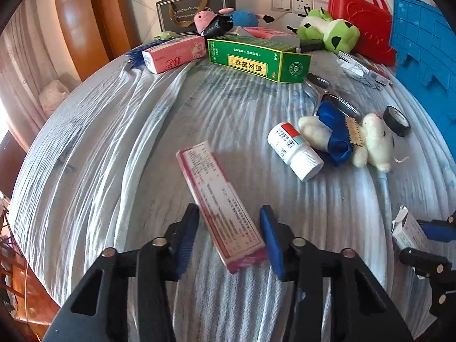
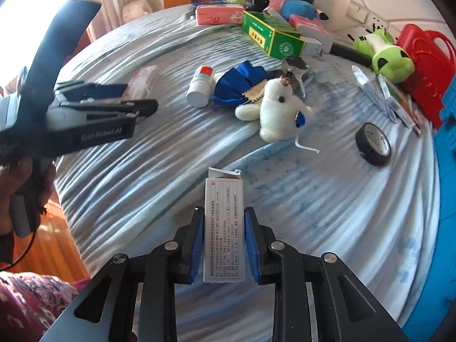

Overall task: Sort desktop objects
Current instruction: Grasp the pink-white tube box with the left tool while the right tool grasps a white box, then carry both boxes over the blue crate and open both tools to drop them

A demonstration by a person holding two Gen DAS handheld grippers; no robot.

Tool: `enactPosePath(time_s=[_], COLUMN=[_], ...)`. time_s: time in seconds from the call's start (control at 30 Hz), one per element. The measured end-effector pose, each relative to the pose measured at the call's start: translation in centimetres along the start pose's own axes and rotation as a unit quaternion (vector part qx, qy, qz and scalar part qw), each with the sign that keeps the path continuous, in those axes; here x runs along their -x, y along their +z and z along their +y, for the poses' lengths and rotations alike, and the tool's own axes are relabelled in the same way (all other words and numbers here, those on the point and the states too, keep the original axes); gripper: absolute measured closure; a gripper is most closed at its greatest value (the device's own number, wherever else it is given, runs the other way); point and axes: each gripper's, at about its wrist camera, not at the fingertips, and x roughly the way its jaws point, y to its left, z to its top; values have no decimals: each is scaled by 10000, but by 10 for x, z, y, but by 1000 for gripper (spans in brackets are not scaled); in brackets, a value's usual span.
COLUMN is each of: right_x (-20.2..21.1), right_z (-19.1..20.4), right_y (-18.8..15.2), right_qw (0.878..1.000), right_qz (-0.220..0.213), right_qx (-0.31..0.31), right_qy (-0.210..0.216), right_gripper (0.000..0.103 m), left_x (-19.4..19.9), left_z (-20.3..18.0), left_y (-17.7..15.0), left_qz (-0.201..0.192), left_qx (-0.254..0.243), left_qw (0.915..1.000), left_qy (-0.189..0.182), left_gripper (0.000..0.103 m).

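Observation:
My left gripper (image 1: 230,233) is shut on a long pink medicine box (image 1: 219,205), gripped at its near end and pointing away over the striped cloth. It also shows at the left of the right wrist view (image 2: 125,94) with the pink box (image 2: 141,82). My right gripper (image 2: 224,242) is shut on a white medicine box (image 2: 225,228) with an open far flap, held above the cloth. That box shows at the right edge of the left wrist view (image 1: 407,228).
On the cloth lie a white pill bottle (image 1: 295,151), a white plush dog in a blue dress (image 1: 356,136), black tape roll (image 2: 373,144), green box (image 1: 256,57), pink tissue pack (image 1: 173,54), green plush (image 2: 384,54), red case (image 2: 427,68) and blue tray (image 1: 424,48).

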Motion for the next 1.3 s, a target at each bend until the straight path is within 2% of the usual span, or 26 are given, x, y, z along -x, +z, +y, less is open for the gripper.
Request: enactPosePath(time_s=[0.03,0.13,0.5,0.7,0.87,1.0,1.1,1.23,1.3], right_x=[4,19,38,46,63,97,133,186,220], right_z=[0,-2,3,3,-3,-14,-21,-33,-39], right_y=[0,5,21,30,41,52,61,70,72], right_qw=[10000,9997,9988,9979,9956,9901,9822,9659,9528], right_qz=[-25,-169,-403,-574,-787,-1075,-1388,-1851,-2148], right_qx=[-37,-194,-268,-287,-433,-771,-1028,-1493,-1743], right_qy=[8,29,-34,-76,-255,-461,-733,-1024,-1249], right_gripper=[77,77,77,77,77,77,77,77,77], left_x=[2,3,16,34,56,83,106,145,163], left_z=[2,7,14,10,5,-4,-14,-29,-39], left_y=[-2,-5,5,22,49,81,108,144,160], left_qz=[-8,-19,-242,-553,-918,-1311,-1650,-2176,-2387], left_qx=[-20,-28,-427,-859,-1053,-1293,-1515,-1783,-1944], left_qw=[10000,9998,9982,9944,9895,9814,9716,9526,9415], left_qy=[-65,-199,-333,-286,-358,-549,-762,-1155,-1370], left_gripper=[71,74,75,75,75,75,75,75,75])
